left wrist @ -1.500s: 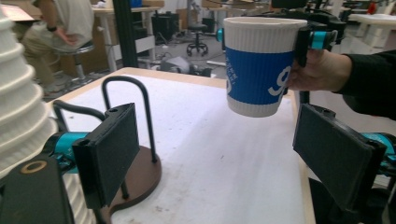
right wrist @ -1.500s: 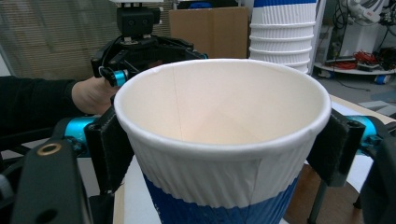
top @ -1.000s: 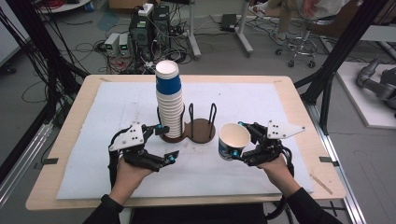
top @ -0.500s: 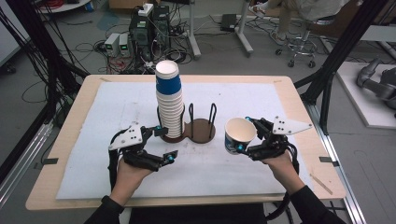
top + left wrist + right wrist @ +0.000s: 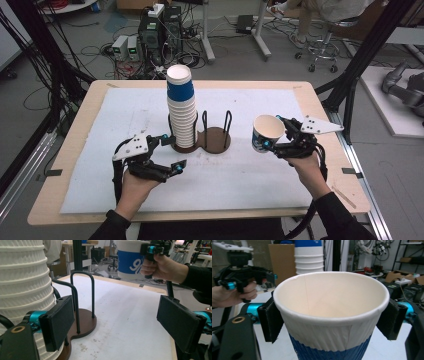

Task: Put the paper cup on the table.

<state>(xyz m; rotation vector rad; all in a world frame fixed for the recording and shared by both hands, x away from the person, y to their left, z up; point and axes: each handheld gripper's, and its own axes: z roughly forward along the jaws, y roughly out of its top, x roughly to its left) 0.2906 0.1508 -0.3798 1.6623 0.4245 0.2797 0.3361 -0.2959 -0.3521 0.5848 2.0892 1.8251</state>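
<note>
Right tongs: the right gripper [image 5: 274, 138] has its two jaws clamped on either side of a paper cup [image 5: 265, 133], just under the rim; in the right gripper view the black pads [image 5: 270, 320] press the cup wall from both sides.
Cup: held upright and clear of the table, right of centre in the high view, mouth open and empty, blue band around its lower part [image 5: 329, 350].
Left tongs: the left gripper [image 5: 174, 151] stands open with nothing between the jaws, low at centre-left of the high view, just beside the foot of the stack.
Stack: a tall stack of cups [image 5: 181, 109] sits on the left seat of the brown cup holder [image 5: 216, 139], at the frame's centre; the top cup shows a blue band.
Holder's free seat: the right seat with its two wire loops [image 5: 82, 300] looks empty.
Step in hand: as I judge it, carrying one cup that is well apart from the stack.
Next move: probably bringing the cup over the free seat or the stack top, keeping it upright, lining it up between the wire loops, then lowering before letting go.
Table: white mat [image 5: 260, 180] on a wooden top.
</note>
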